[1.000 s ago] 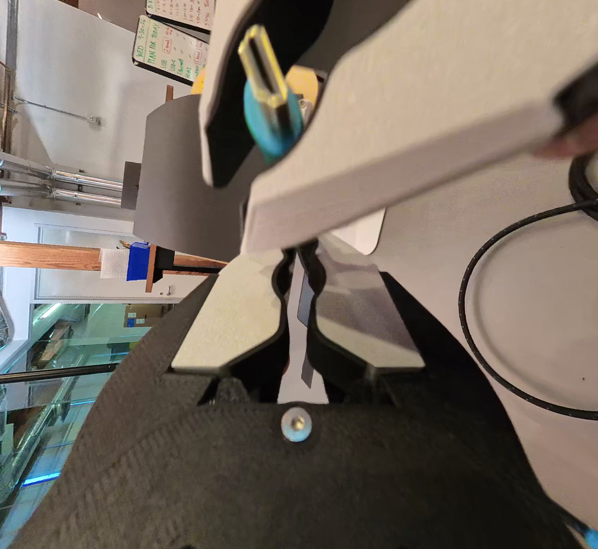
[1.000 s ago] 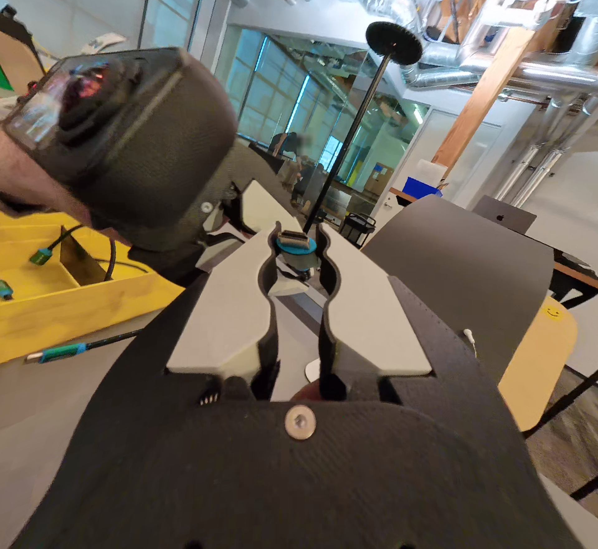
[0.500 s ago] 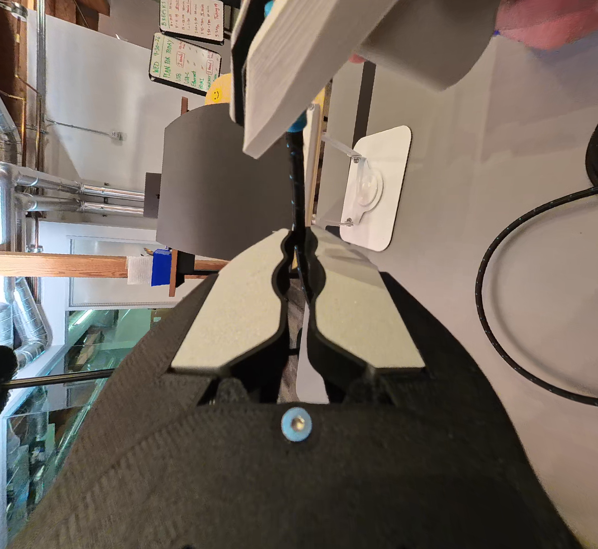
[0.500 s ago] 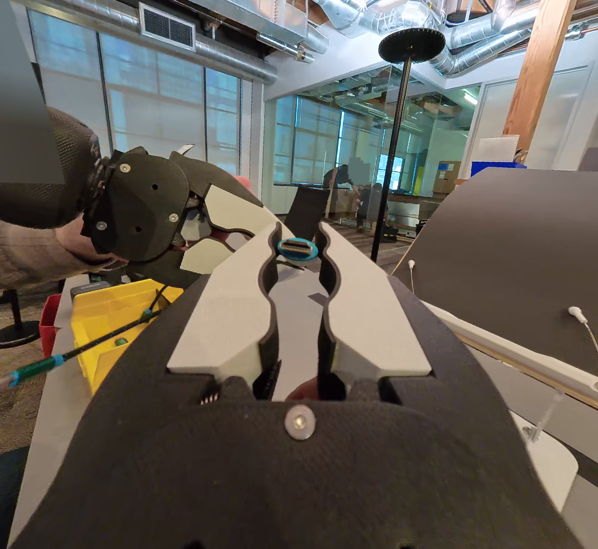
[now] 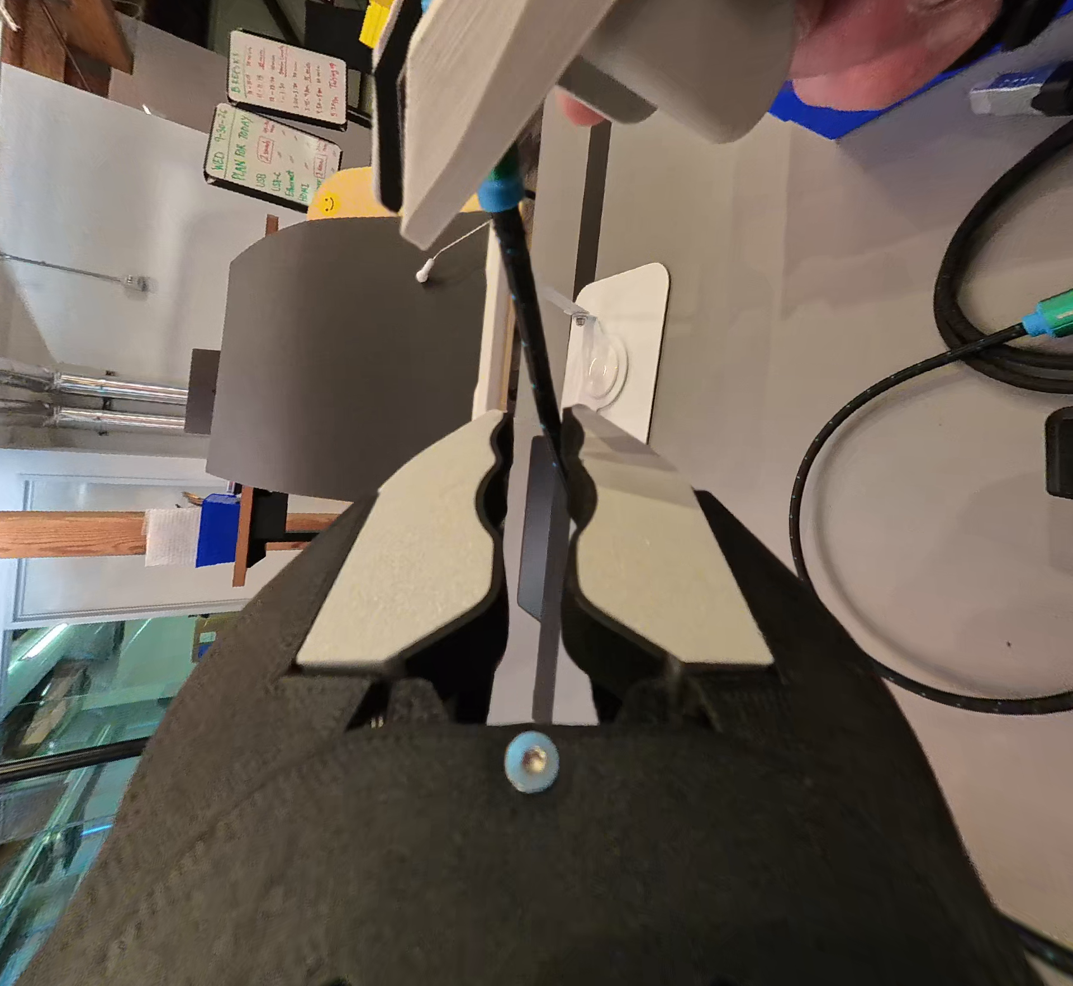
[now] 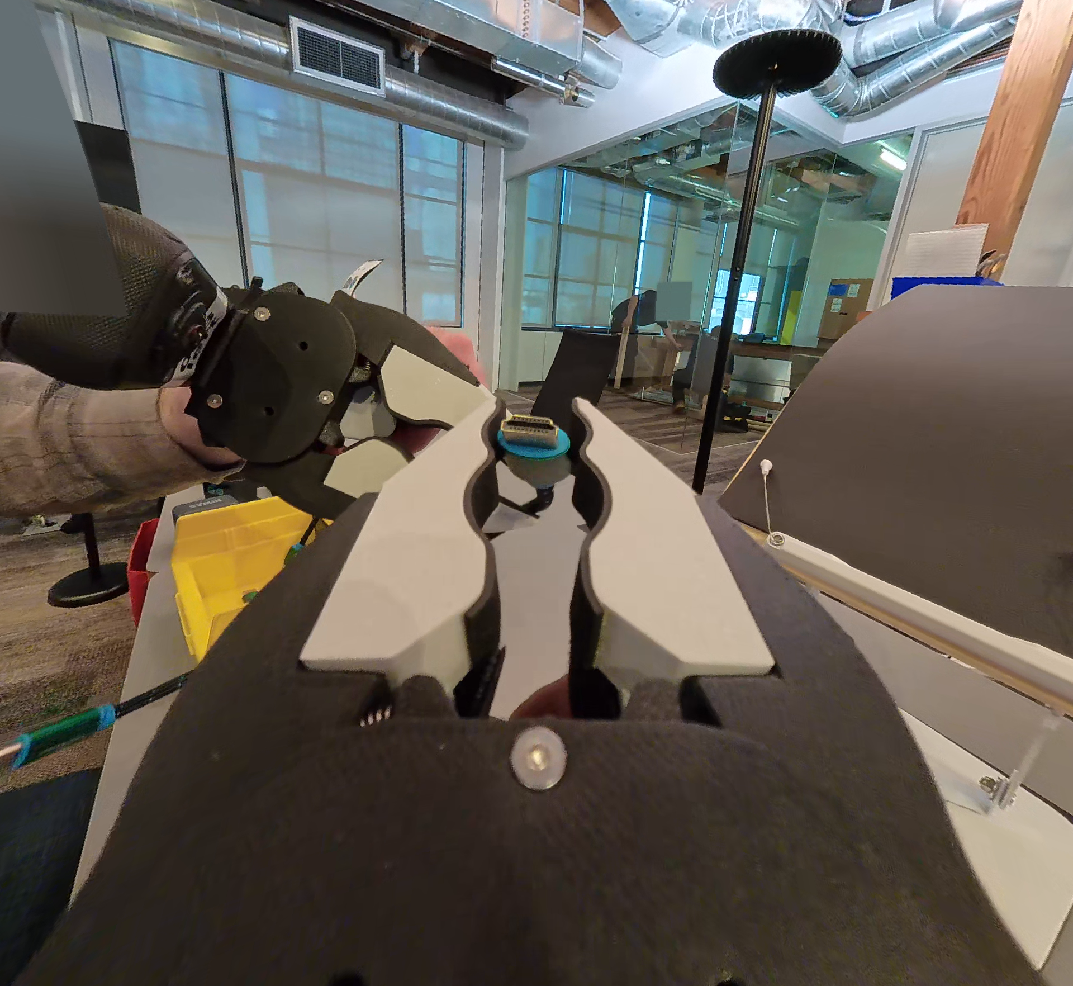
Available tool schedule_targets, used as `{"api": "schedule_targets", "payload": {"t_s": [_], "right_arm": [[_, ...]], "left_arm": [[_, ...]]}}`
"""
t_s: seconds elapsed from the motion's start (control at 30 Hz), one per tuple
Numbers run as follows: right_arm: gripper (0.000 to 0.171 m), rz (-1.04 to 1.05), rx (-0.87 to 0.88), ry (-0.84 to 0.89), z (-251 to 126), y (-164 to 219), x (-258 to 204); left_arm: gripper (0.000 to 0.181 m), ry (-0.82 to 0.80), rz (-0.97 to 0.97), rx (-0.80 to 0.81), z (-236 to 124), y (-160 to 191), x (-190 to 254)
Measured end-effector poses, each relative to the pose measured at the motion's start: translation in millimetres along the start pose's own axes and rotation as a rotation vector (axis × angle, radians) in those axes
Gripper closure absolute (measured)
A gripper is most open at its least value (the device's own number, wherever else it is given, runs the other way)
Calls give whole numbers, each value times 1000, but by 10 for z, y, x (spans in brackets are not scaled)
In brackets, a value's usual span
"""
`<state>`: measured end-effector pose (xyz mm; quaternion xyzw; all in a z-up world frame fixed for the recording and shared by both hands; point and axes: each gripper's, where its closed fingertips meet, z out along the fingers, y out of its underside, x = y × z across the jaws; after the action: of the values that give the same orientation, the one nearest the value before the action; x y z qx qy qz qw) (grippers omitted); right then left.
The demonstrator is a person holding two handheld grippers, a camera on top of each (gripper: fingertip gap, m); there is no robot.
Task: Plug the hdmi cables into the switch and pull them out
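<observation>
Teal plastic surrounds the metal end of the HDMI plug (image 6: 533, 444), which the right gripper (image 6: 537, 424) grasps between its grey fingertips, pointing up and away over the grey table (image 5: 871, 493). The plug's black braided cable (image 5: 531, 342) runs down between the fingers of the left gripper (image 5: 537, 438); these are nearly closed around it, but I cannot tell if they really pinch it.

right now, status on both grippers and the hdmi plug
Right gripper shut on hdmi plug, contacts facing out. Left gripper around its black cable, grip unclear. Switch not in view.
</observation>
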<state>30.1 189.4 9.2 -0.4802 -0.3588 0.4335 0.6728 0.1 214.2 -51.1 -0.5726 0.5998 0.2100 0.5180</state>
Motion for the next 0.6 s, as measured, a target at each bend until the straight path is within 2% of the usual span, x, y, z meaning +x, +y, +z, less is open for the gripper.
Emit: {"api": "schedule_targets", "payload": {"t_s": [0.6], "right_arm": [[154, -27, -77, -30, 74, 245, -75]], "left_arm": [[157, -4, -198, 13, -335, 414, 60]]}}
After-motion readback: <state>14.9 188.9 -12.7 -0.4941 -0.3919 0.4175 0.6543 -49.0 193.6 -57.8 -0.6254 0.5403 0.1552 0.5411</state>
